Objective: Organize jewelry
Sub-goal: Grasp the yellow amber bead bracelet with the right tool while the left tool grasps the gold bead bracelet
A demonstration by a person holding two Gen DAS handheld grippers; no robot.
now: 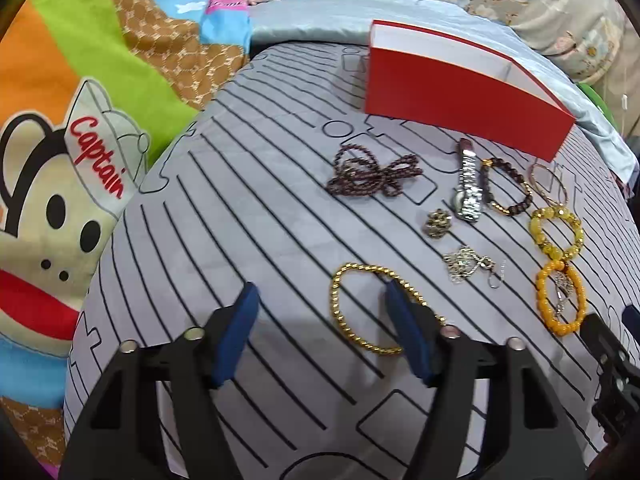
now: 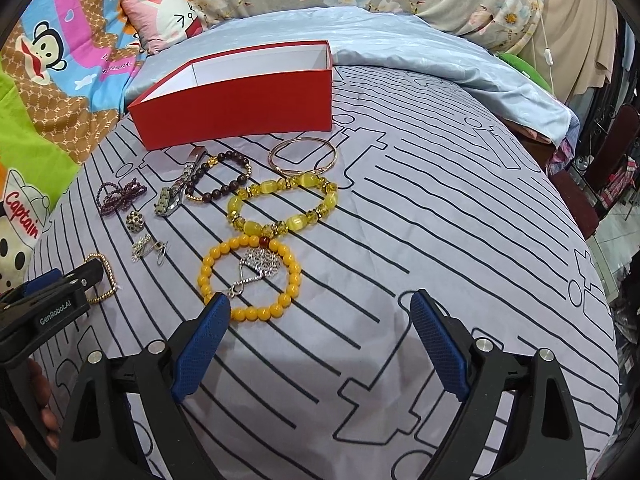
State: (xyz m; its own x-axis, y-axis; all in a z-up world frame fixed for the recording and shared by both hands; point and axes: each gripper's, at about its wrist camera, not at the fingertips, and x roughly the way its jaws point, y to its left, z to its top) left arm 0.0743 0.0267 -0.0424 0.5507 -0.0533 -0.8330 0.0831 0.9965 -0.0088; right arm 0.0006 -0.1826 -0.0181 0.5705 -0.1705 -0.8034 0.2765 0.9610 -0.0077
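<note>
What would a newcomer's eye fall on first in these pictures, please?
Probably the open red box at the far side of the striped grey cloth. Next, the orange bead bracelet and yellow bead bracelet in front of it, near the open right gripper.

Bracelets (image 2: 248, 280) before box (image 2: 240, 120); watch (image 2: 176, 192) between
</note>
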